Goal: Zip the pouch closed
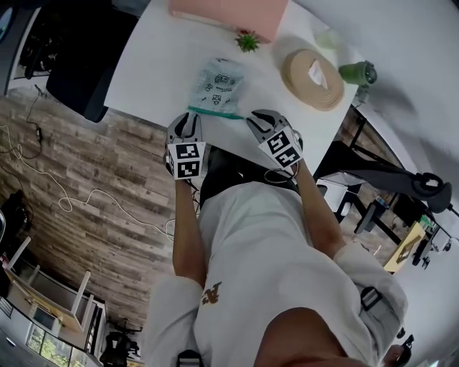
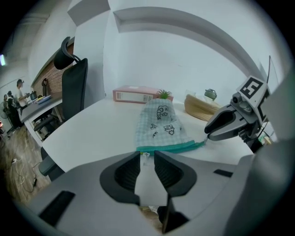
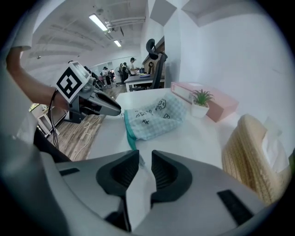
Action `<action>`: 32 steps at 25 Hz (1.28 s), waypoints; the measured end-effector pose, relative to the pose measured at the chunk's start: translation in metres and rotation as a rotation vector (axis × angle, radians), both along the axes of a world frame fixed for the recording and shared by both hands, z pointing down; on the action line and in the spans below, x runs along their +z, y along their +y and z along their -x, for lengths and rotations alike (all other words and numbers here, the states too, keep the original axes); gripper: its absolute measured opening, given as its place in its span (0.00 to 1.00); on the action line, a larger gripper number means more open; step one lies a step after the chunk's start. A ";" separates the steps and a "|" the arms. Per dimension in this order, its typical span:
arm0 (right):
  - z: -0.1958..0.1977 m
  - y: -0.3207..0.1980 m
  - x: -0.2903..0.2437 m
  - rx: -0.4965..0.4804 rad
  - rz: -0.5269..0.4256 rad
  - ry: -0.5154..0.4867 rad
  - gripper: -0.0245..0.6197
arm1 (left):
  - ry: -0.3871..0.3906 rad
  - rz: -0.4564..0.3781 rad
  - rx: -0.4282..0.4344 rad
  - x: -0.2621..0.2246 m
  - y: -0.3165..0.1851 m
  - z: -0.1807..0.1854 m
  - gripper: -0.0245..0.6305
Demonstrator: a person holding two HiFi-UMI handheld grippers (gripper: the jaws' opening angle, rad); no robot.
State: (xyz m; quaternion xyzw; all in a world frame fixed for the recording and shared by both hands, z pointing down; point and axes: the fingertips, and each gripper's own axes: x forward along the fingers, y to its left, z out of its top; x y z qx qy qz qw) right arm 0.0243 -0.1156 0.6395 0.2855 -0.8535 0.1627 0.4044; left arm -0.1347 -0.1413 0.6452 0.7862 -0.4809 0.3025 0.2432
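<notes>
A pale checked pouch (image 1: 215, 86) with a teal zipper edge (image 1: 215, 112) lies flat on the white table (image 1: 150, 64), zipper edge toward me. My left gripper (image 1: 185, 123) sits at the zipper's left end and my right gripper (image 1: 262, 118) at its right end. In the left gripper view the pouch (image 2: 161, 126) lies just beyond the left gripper (image 2: 147, 154), whose jaws stand a little apart, with a small white tab at their tips. In the right gripper view the right gripper (image 3: 144, 156) also shows a gap, the teal edge (image 3: 129, 131) just ahead of it.
A pink box (image 1: 229, 14) and a small potted plant (image 1: 248, 41) stand behind the pouch. A woven straw basket (image 1: 312, 75) and a green object (image 1: 358, 72) sit at the right. A black chair (image 1: 86, 72) stands off the table's left edge.
</notes>
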 end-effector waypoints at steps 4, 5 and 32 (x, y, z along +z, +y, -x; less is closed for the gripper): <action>0.003 -0.012 -0.035 0.031 -0.095 -0.069 0.23 | 0.033 -0.097 -0.019 -0.038 -0.002 -0.004 0.23; 0.004 -0.016 -0.045 0.040 -0.123 -0.086 0.26 | 0.042 -0.126 -0.026 -0.049 -0.003 -0.006 0.25; -0.025 -0.024 -0.292 0.202 -0.704 -0.430 0.53 | 0.058 -0.717 -0.195 -0.294 0.025 -0.032 0.53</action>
